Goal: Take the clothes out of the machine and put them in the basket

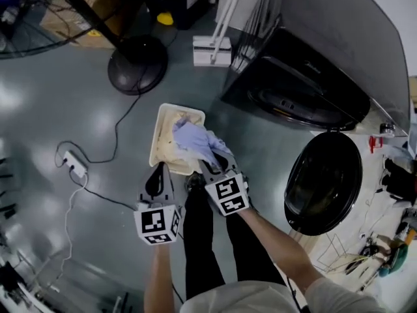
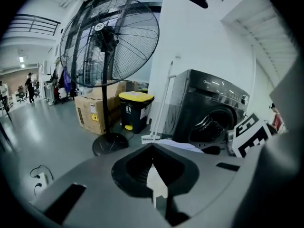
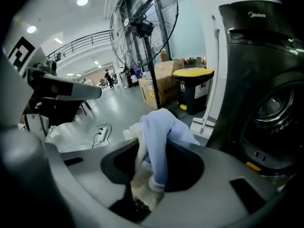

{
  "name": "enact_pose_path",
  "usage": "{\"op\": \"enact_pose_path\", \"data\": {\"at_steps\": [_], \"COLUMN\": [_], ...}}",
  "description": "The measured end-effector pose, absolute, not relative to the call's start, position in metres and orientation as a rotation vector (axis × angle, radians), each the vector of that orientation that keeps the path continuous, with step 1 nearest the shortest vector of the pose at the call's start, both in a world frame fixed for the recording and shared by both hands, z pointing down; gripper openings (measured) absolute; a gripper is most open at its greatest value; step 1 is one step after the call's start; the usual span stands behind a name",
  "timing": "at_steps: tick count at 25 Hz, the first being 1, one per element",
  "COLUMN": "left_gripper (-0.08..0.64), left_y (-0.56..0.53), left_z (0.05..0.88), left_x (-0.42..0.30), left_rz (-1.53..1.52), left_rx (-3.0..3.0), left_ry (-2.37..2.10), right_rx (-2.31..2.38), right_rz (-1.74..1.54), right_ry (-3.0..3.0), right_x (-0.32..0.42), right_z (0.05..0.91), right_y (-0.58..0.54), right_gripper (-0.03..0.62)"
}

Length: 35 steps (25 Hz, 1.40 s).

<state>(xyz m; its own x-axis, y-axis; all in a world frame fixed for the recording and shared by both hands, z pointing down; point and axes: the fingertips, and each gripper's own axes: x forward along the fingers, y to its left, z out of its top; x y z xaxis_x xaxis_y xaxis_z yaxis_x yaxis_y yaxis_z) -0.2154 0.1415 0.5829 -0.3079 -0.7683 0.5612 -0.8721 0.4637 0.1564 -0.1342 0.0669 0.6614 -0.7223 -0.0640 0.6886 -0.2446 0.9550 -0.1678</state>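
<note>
Gripping blue cloth (image 3: 159, 141), right tongs (image 1: 208, 165) near seemingly Midea-branded machine (image 3: 266, 80); left tongs (image 2: 153, 150) closed.

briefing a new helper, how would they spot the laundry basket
Find the dark washing machine with its round door open. On the grey floor beside it, between the fan's black base and the person's legs, sits the basket: the only cream rectangular tub, a blue garment over it.
</note>
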Motion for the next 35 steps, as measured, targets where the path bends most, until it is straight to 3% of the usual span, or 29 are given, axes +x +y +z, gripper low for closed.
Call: {"op": "enact_pose_path", "data": {"at_steps": [11,27,29,35], "left_gripper": [0.018,0.018,0.018,0.018], "left_y": [0.176,0.163,0.164,0.161], "left_z": [0.589,0.589,0.589,0.589], "left_x": [-0.238,-0.237,-0.239,-0.239], "left_rz": [0.228,0.236,0.244,0.238], "left_rx": [1.304,1.328,1.324,1.325], "left_ry": [-2.151,-2.144,-2.146,-2.149], "right_rx": [0.116,0.054,0.032,-0.029], "right_rz": [0.343,0.274,0.308,0.29], "right_ry": [-2.252,-2.243,-2.272,-2.285], "right_x": [-0.192,-0.218,-0.228,-0.231], "right_z": [0.719,0.747,0.744,0.738], "right_y": [0.118,0.122,0.126,0.134], "right_gripper": [0.149,0.172,0.238,0.261]}}
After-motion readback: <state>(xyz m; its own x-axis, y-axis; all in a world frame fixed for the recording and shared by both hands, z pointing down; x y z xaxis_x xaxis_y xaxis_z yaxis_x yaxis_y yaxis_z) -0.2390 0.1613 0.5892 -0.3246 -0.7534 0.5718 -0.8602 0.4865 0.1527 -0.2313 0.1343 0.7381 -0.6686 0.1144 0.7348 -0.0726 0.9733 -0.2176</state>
